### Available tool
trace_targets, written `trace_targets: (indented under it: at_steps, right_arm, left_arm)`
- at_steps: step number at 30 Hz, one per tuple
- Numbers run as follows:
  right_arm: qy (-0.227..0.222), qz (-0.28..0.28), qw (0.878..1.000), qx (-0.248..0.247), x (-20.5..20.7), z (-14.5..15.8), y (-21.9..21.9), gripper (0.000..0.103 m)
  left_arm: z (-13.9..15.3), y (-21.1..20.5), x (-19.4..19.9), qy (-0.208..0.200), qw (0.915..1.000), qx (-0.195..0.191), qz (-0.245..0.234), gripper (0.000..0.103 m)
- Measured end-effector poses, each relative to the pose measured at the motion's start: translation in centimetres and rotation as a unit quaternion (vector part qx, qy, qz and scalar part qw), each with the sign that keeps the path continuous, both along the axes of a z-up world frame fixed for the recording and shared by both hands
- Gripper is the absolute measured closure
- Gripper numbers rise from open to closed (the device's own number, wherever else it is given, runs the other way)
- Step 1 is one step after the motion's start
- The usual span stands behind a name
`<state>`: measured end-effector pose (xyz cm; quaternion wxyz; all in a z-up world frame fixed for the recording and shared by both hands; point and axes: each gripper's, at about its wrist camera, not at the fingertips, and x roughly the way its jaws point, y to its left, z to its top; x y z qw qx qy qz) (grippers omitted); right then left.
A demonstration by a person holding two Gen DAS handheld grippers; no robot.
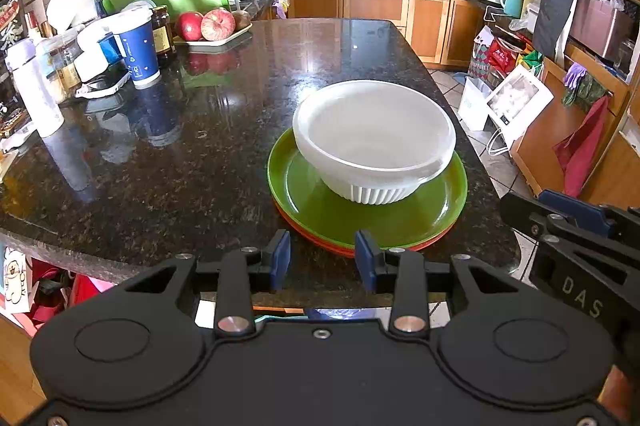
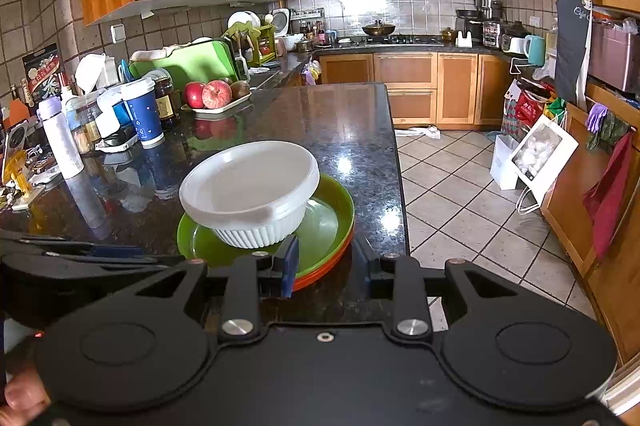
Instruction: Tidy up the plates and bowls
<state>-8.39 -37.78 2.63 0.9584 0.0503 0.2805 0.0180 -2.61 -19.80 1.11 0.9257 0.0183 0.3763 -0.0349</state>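
A white ribbed bowl [image 1: 374, 140] stands upright on a green plate [image 1: 400, 218], which lies on an orange plate [image 1: 320, 241], near the front right of the dark granite counter [image 1: 180, 162]. My left gripper [image 1: 323, 260] is open and empty, just in front of the plates' near rim. In the right wrist view the bowl [image 2: 250, 186], green plate [image 2: 326, 226] and orange plate [image 2: 320, 272] show again. My right gripper [image 2: 326, 266] is open and empty, with the stack's near right rim between its fingers, touching nothing that I can see.
At the counter's back left stand a blue paper cup [image 1: 138, 46], a white bottle [image 1: 34, 88], jars and a tray of apples [image 1: 212, 26]. The counter's right edge drops to a tiled floor [image 2: 460, 194] with bags [image 2: 536, 154] against cabinets.
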Motion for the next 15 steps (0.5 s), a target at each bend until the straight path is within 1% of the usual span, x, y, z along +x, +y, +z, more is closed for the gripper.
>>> trace_targets:
  at_steps: [15]
  right_arm:
    - [0.006, 0.003, 1.000, 0.001, 0.58, -0.15, -0.48, 0.072]
  left_arm:
    - [-0.32, -0.29, 0.70, 0.007, 1.0000, -0.001, 0.001, 0.057]
